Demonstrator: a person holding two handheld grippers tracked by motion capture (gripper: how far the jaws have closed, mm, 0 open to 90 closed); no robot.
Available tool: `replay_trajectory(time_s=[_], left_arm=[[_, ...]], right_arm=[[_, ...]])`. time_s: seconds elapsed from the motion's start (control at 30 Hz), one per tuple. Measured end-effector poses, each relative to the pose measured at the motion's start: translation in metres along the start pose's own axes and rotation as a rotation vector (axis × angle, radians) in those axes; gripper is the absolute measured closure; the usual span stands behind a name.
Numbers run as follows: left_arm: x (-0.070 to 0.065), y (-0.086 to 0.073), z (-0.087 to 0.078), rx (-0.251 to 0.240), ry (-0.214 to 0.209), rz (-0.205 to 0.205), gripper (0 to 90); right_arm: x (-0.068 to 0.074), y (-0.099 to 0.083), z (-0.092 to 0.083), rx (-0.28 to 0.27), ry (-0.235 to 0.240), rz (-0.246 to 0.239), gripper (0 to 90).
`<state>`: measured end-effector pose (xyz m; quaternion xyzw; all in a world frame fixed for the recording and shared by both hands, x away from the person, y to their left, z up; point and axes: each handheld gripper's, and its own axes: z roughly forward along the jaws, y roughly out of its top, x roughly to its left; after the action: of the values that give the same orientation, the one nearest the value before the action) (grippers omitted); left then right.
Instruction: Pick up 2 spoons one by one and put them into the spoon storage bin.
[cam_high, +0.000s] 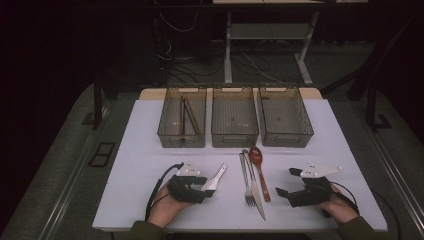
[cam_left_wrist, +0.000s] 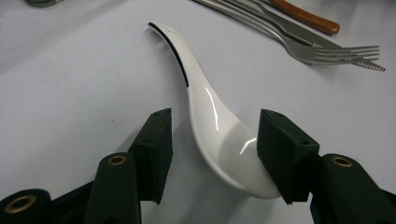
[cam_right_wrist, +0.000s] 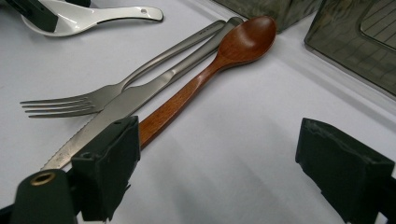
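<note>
A white ceramic spoon (cam_left_wrist: 205, 107) lies on the white table (cam_high: 150, 165) in front of the person's left hand. My left gripper (cam_left_wrist: 215, 140) is down at the table with the spoon's bowl between its jaws. The right pad (cam_left_wrist: 280, 154) touches the bowl; a strip of table shows between the left pad (cam_left_wrist: 156, 149) and the spoon. In the high view the left gripper (cam_high: 206, 189) sits at the spoon's (cam_high: 218, 175) near end. My right gripper (cam_high: 287, 182) stands wide open and holds nothing, just right of the wooden spoon's handle (cam_right_wrist: 168, 109).
A steel fork (cam_high: 246, 182), a knife (cam_high: 256, 192) and a brown wooden spoon (cam_high: 260, 170) lie side by side at the table's middle. Three clear bins stand in a row behind them: the left one (cam_high: 181, 145) holds brown chopsticks (cam_high: 187, 117), then the middle one (cam_high: 235, 145) and the right one (cam_high: 287, 143).
</note>
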<state>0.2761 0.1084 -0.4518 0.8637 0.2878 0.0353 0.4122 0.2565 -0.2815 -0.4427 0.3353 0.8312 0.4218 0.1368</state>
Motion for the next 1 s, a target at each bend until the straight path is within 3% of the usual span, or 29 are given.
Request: replay_trajectory(time_s=[0.33, 0.47, 1.0], left_arm=[[-0.005, 0.002, 0.0, 0.037, 0.008, 0.054, 55.4], [-0.006, 0.003, 0.0, 0.044, -0.008, 0.059, 61.8], [-0.011, 0.008, 0.0, 0.066, 0.0, 0.061, 77.0]], right_arm=[[0.0, 0.0, 0.0, 0.004, 0.005, -0.003, 13.7], [0.0, -0.001, 0.0, 0.005, 0.005, -0.005, 13.7], [0.001, -0.001, 0.0, 0.008, 0.015, -0.009, 13.6]])
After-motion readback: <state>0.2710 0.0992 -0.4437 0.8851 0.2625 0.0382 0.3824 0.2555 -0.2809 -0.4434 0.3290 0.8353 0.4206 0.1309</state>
